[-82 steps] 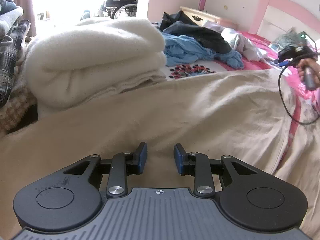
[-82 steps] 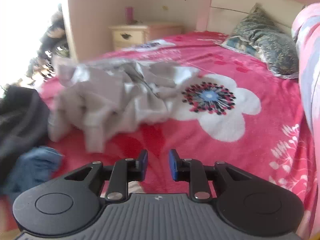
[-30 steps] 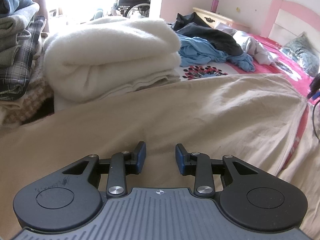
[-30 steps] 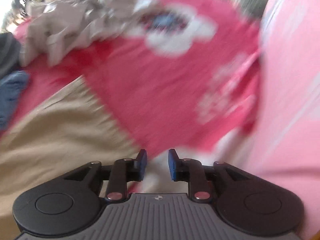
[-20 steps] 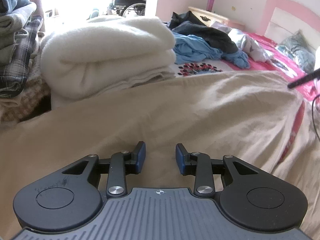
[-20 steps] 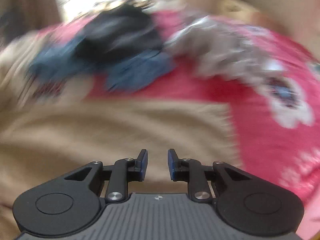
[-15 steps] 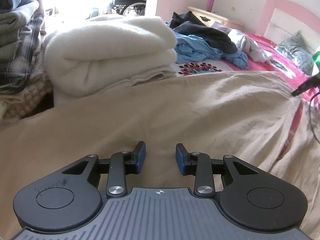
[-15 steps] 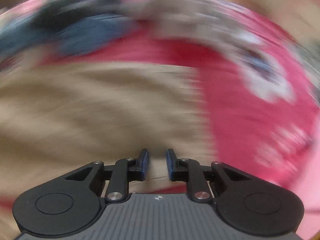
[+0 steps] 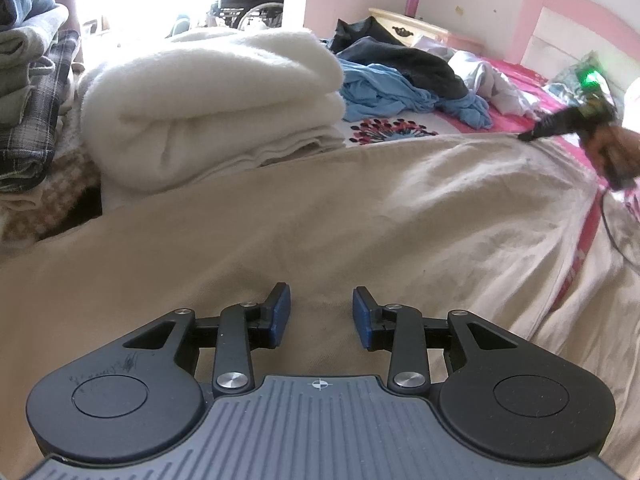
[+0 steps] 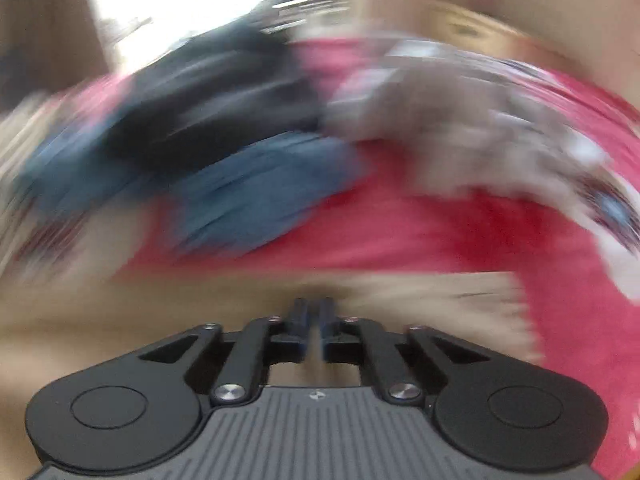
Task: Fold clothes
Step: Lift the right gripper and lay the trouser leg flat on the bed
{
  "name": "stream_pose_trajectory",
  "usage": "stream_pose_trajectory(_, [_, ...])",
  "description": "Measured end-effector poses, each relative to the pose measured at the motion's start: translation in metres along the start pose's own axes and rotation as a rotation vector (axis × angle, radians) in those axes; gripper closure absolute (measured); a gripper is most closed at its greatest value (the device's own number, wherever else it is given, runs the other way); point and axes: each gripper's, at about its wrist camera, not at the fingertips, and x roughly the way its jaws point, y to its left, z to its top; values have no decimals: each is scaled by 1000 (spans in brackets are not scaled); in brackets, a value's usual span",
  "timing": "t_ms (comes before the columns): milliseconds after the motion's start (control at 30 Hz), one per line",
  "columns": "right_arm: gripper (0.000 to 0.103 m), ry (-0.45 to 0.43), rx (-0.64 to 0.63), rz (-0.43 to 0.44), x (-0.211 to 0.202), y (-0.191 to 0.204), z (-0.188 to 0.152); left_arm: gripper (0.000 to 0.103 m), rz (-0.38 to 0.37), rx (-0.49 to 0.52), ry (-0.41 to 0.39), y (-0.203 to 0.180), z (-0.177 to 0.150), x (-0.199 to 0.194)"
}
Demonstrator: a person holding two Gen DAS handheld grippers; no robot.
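A large beige garment [image 9: 360, 220] lies spread over the bed and fills the lower half of the left wrist view. My left gripper [image 9: 320, 312] hovers just above it, open, with nothing between its blue pads [image 9: 280, 312]. My right gripper [image 10: 314, 312] is shut at the far edge of the beige garment [image 10: 160, 312]. That view is smeared by motion, so whether cloth is pinched cannot be made out. In the left wrist view the right gripper [image 9: 532, 135] shows at the garment's far right corner, held by a hand [image 9: 612, 152].
A folded white blanket [image 9: 208, 100] sits beyond the garment on the left, beside a stack of folded clothes [image 9: 28, 80]. Loose blue and dark clothes [image 9: 400, 80] and a pale garment [image 10: 460, 120] lie on the pink floral bedcover [image 10: 440, 232]. A nightstand [image 9: 408, 28] stands behind.
The right gripper swung from over the pink bedcover to the beige garment's far edge, and its jaws closed. The left gripper stayed where it was, still open.
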Motion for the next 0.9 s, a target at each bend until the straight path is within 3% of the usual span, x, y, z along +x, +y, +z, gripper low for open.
stream_pose_trajectory(67, [103,-4,65,-168,13,-19,6,68,3,9,2,-1,0,1])
stream_pose_trajectory(200, [93,-50,95,-214,-5,-24,13,68,4,3,1,0,3,4])
stream_pose_trajectory(300, [93,-69,55,103,-37,13,9,67,10,-2,5,-1,5,7])
stream_pose_trajectory(467, [93,34,-291,625,-74,118,-18,67,33,1,18,-4,12,12])
stream_pose_trajectory(533, [93,74,-396,702,-70,147,-27,67,45,-25,12,-3,13,14])
stream_pose_trajectory(600, [94,114,-463,636,-53,156,-31,67,61,-67,-2,-1,14,15])
stream_pose_trajectory(633, [101,120,-468,549,-42,146,-28,67,73,-76,-11,-1,15,14])
stream_pose_trajectory(700, [103,107,-330,389,-38,105,-8,67,119,-65,-40,-3,18,9])
stream_pose_trajectory(733, [95,92,-247,261,-45,82,3,67,144,-49,-57,-5,20,3])
stream_pose_trajectory(800, [94,30,-135,44,-75,32,19,67,168,-31,-100,-6,23,-14])
stream_pose_trajectory(900, [94,-77,-62,45,-150,-14,22,66,164,-41,-138,-8,28,-39])
